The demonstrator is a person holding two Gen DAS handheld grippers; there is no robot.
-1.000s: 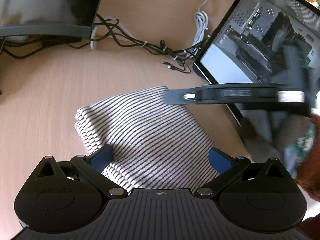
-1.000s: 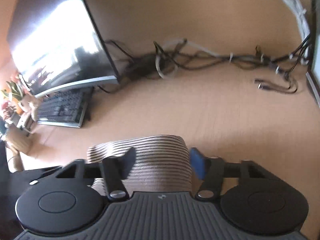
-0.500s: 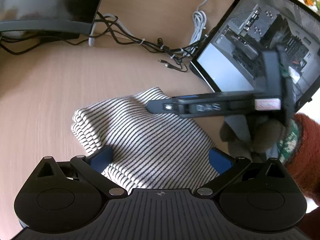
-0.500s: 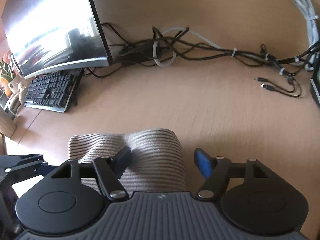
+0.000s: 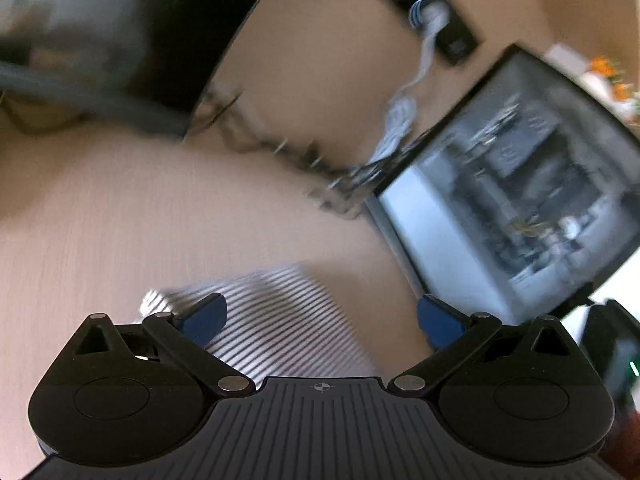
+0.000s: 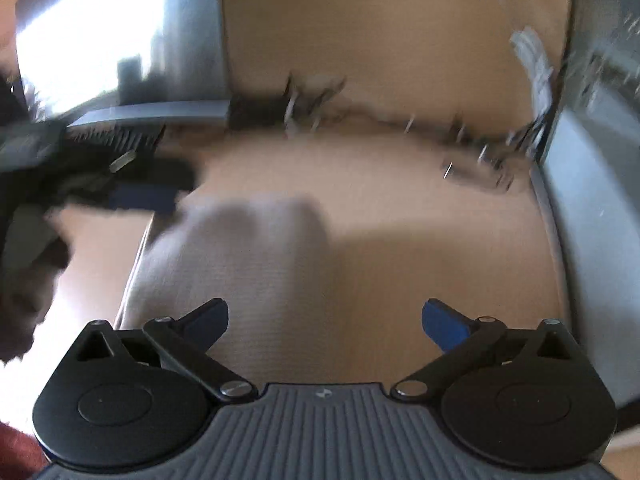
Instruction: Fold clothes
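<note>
The striped cloth (image 5: pixel 280 320) lies folded into a small bundle on the wooden desk (image 5: pixel 120 232), low in both views, at about 6 o'clock from the middle of each picture. The left gripper (image 5: pixel 320 316) hangs over it with its blue pads spread wide. One pad sits above the cloth's left edge and the other is off past its right side, so nothing is pinched. The right gripper (image 6: pixel 324 316) has just been opening its jaws and now they are spread wide too. The cloth (image 6: pixel 240 264) shows between and ahead of them, but the pads do not press on it. Both pictures are smeared, so small things are hard to tell. At 12 o'clock there is a messy bunch of cables (image 5: pixel 320 172). A dark monitor (image 5: pixel 100 40) stands at 10 o'clock, and another screen (image 5: pixel 520 200) leans at 2 o'clock, near the cloth. Here is what could go wrong. With nobody holding it, the soft bundle could flop open again. A wide pad could bump or catch an edge and drag the top layer crooked. A hand moving away could also knock the nearby screen or snag a cable.
</note>
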